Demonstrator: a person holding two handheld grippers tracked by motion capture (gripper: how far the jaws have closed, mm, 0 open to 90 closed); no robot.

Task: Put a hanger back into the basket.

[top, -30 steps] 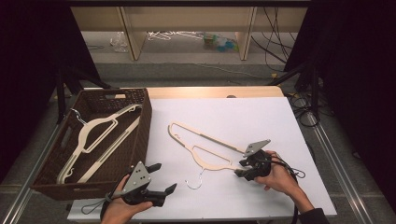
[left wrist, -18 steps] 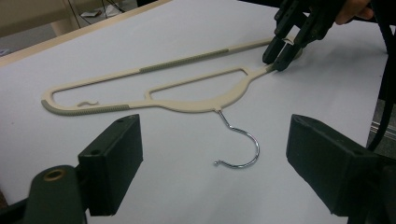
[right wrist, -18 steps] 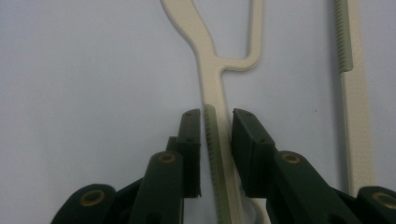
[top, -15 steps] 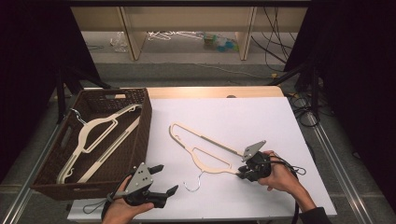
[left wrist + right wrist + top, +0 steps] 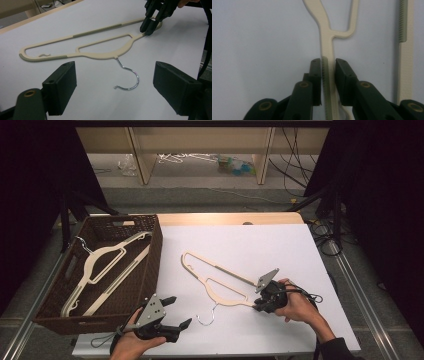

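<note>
1. A cream plastic clothes hanger (image 5: 216,281) lies flat on the white worktop (image 5: 250,245), right of the middle and toward the person's side.
2. In the high view its long axis runs on a diagonal, from a far-left end near the wicker basket (image 5: 150,265) down to a near-right end at the right gripper (image 5: 260,306).
3. Its chrome hook (image 5: 206,316) sticks out from the middle of the near edge and points toward the person, with the curl opening to the left.
4. The right gripper has just been closing: its fingers (image 5: 343,75) now clamp the hanger's shoulder arm at the near-right end, one on each side of the ribbed grey grip strip, as the right gripper view shows.
5. The left gripper (image 5: 176,316) is held in the left hand (image 5: 131,344) near the front edge of the worktop, well apart from the hanger. Its fingers (image 5: 60,86) stand wide apart with nothing between them and aim at the hook.
6. A second cream hanger (image 5: 102,267) lies inside the basket, its long axis running from far right to near left.
</note>
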